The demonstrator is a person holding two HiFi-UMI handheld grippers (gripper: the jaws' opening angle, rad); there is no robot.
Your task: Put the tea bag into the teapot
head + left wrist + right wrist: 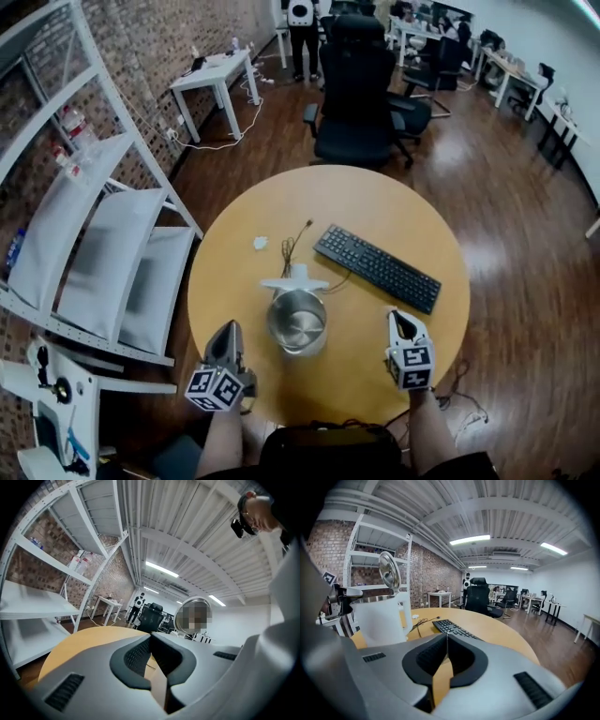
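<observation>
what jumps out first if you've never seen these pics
An open white teapot with a shiny steel inside stands on the round tan wooden table, a black keyboard to its right. A small white tea bag lies beyond it; the left gripper and right gripper hover shut at the near edge.

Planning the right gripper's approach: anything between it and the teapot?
Nothing: in the head view, only bare table separates the right gripper and the teapot; the keyboard lies farther back.

Handheld rig in grey — the left gripper and right gripper have smooth moulded shells, black ribbed pads and dark slotted vents; each carries a white cube printed with black square markers.
</observation>
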